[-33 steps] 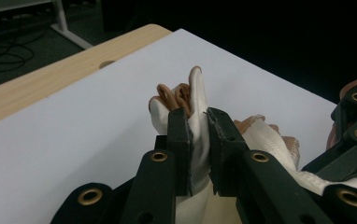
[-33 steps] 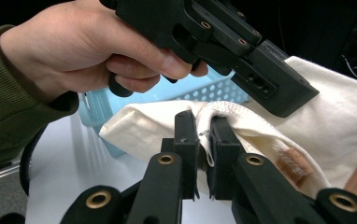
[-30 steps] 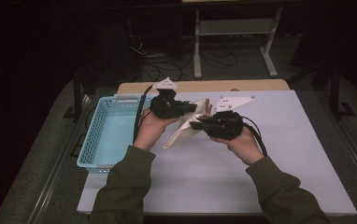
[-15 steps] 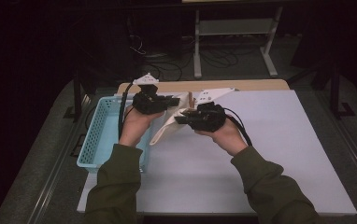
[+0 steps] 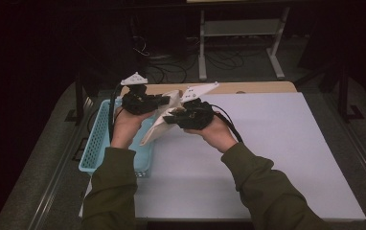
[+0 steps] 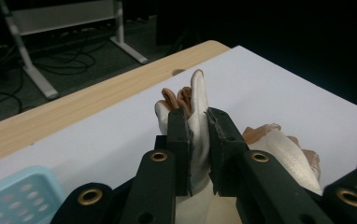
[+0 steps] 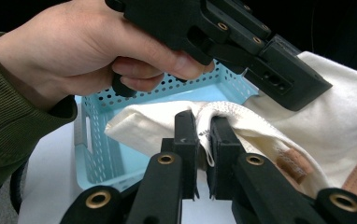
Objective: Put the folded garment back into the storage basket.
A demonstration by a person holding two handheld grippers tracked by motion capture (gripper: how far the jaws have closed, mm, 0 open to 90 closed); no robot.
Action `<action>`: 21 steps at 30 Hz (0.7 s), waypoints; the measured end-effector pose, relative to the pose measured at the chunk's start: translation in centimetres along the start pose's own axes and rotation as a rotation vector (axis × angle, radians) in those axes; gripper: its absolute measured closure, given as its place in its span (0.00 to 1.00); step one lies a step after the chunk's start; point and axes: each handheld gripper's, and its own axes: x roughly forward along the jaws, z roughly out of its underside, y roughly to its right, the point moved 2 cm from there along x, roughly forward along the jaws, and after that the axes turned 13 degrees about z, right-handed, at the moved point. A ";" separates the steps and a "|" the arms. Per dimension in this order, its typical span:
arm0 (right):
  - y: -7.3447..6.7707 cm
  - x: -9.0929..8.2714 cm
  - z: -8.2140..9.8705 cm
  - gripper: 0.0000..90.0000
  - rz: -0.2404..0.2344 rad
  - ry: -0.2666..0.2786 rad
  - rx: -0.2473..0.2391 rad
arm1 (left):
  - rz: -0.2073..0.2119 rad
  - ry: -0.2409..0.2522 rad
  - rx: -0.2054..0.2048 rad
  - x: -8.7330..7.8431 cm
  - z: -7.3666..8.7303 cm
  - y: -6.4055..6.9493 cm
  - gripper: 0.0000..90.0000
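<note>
A cream cloth glove [image 5: 158,125] with brown fingertips hangs between both grippers above the table's left side, its lower end over the right rim of a light-blue perforated basket [image 5: 97,143]. My left gripper [image 5: 165,100] is shut on the glove's upper part; in the left gripper view its jaws pinch the cloth [image 6: 198,116] just below the fingers. My right gripper [image 5: 170,119] is shut on a fold of the glove [image 7: 335,116], seen close up in the right gripper view, with the basket [image 7: 120,154] beneath and the left gripper [image 7: 270,70] just above.
A white sheet [image 5: 277,143] covers the table, with a wooden strip [image 5: 257,87] along its far edge. The basket sits at the table's left edge. A metal stand [image 5: 238,28] and cables lie on the dark floor beyond.
Both hands have carried the glove leftward, from the table's middle to above the basket's right rim. Both grips have held throughout.
</note>
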 end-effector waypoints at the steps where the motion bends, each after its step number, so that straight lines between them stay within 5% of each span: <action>1: -0.1 0.2 -0.1 0.92 -0.002 -0.002 -0.003 | -0.007 0.003 -0.004 -0.2 0.0 -0.2 0.88; 21: -2.3 4.8 -1.9 0.92 -0.065 -0.004 -0.036 | -0.154 0.032 -0.026 -4.6 1.3 -3.5 0.88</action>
